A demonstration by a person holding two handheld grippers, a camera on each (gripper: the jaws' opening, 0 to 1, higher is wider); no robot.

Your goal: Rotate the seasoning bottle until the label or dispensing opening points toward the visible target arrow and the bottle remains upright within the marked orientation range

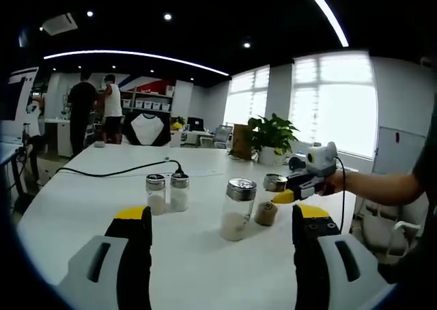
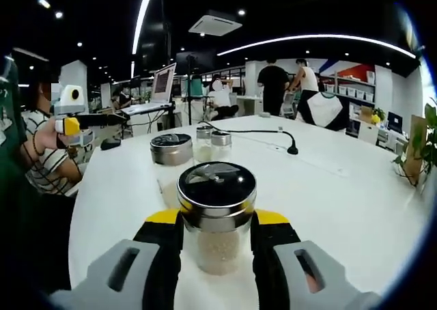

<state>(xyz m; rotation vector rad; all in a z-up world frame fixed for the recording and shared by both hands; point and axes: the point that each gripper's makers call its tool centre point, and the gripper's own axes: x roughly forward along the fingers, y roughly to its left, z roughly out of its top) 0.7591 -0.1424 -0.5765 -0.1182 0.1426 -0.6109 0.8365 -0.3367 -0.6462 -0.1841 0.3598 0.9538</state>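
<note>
A white table fills an open office. The right gripper pinches the seasoning bottle between its jaws: clear glass, part full of pale grains, with a steel cap whose opening seems to face away. Beyond it stand a taller jar and two small shakers. The left gripper is spread wide, with the large jar of white grains ahead.

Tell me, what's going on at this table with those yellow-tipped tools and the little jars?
A person holds a gripper in each hand at a white table. The right gripper has its fingers closed around a glass seasoning bottle with a metal shaker lid, standing upright. The left gripper hangs open, holding nothing. Other shakers stand nearby: a tall jar and a pair of small shakers. No target arrow is visible.
</note>
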